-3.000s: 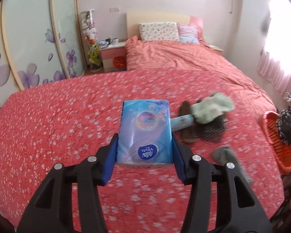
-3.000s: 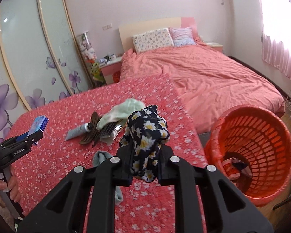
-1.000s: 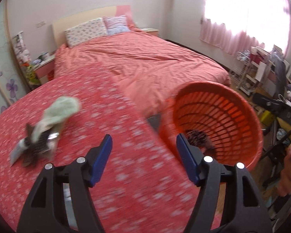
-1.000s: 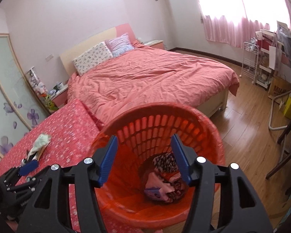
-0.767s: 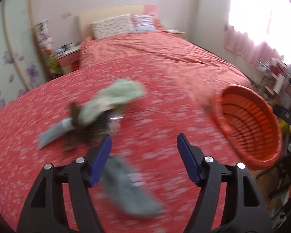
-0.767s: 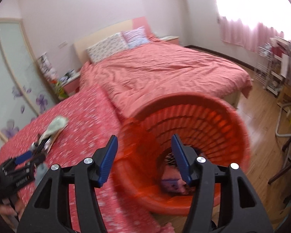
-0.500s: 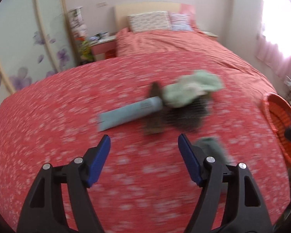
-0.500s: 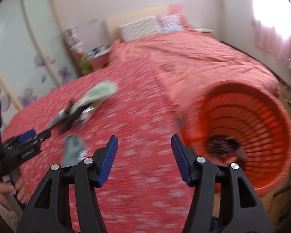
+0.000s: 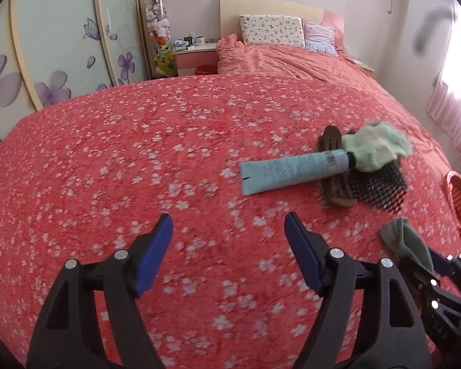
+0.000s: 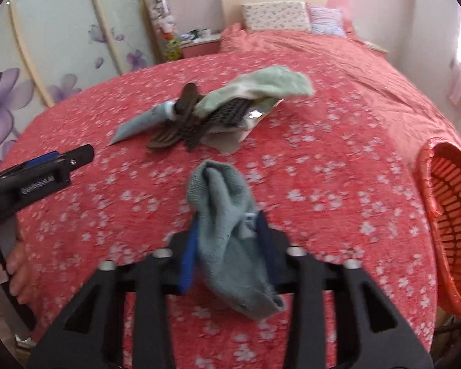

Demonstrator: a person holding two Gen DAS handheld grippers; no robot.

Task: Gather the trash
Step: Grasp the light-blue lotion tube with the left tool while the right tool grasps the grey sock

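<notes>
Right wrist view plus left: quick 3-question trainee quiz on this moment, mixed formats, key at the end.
1. True or false: the right tool is closed on the grey sock.
2. What is the left tool holding?
3. Which lies on the brown comb? A) blue tube B) orange basket C) pillow

Key
1. True.
2. Nothing; its jaws are wide open above the red bedspread.
3. A.
</notes>
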